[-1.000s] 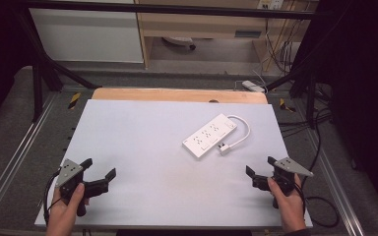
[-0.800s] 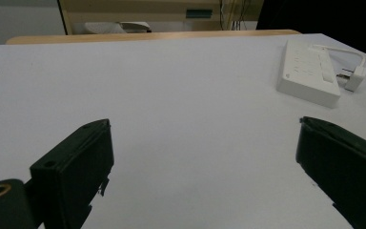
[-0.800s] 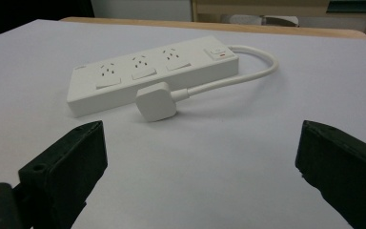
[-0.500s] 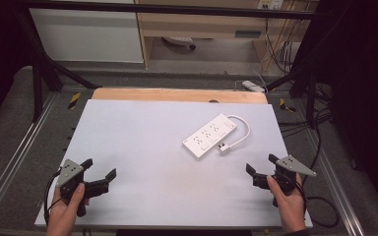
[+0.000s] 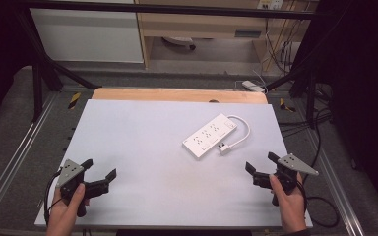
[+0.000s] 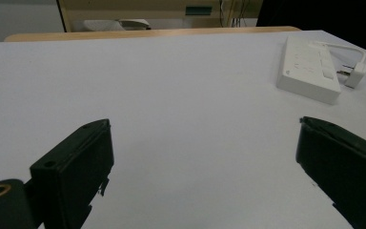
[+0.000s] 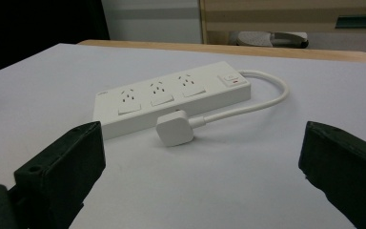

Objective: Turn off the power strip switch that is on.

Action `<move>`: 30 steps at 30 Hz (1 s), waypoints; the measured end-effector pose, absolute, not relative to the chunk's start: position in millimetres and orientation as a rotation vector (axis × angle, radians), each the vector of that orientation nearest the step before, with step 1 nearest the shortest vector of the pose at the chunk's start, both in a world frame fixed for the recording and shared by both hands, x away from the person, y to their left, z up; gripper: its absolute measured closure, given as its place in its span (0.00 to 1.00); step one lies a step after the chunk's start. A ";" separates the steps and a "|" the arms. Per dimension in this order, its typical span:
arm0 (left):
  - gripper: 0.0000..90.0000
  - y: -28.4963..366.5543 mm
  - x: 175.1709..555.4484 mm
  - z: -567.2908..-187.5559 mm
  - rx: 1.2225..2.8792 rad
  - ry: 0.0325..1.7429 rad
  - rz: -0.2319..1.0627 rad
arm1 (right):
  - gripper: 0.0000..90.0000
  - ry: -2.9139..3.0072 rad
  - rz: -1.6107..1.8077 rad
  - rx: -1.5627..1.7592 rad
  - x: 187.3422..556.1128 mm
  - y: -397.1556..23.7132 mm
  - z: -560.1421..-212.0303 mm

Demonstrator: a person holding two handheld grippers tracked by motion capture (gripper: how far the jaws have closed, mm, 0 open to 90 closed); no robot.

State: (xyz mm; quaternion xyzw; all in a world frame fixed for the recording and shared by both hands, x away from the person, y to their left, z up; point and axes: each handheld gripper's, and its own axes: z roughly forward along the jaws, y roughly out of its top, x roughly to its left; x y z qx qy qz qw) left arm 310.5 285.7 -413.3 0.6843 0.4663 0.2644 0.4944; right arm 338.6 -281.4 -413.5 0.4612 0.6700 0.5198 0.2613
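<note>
White plastic power strip (image 5: 209,136), flat rectangular bar, three sockets plus rocker switch, lies diagonally right of centre on matte pale-grey table (image 5: 142,142). Smooth round cable (image 5: 243,132) loops back; blocky white plug (image 5: 223,147) rests just beside strip. Left gripper (image 5: 98,176), right gripper (image 5: 261,164): black jaws wide apart, empty, near front corners, well apart from strip.

Bare table (image 5: 142,142) all round – power strip (image 5: 209,136), looped cord (image 5: 241,135), plug (image 5: 224,147) the lone obstacles
</note>
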 end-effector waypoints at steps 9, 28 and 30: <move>0.06 285.4 310.3 -413.6 1.660 1.133 0.639 | 0.03 1.815 1.417 1.238 341.8 -280.3 -403.2; 0.06 284.9 310.3 -414.2 1.664 1.133 0.637 | 0.02 1.850 1.414 1.189 361.3 -273.4 -384.2; 0.06 284.8 310.4 -414.2 1.663 1.132 0.637 | 0.02 1.853 1.416 1.183 364.2 -272.4 -382.0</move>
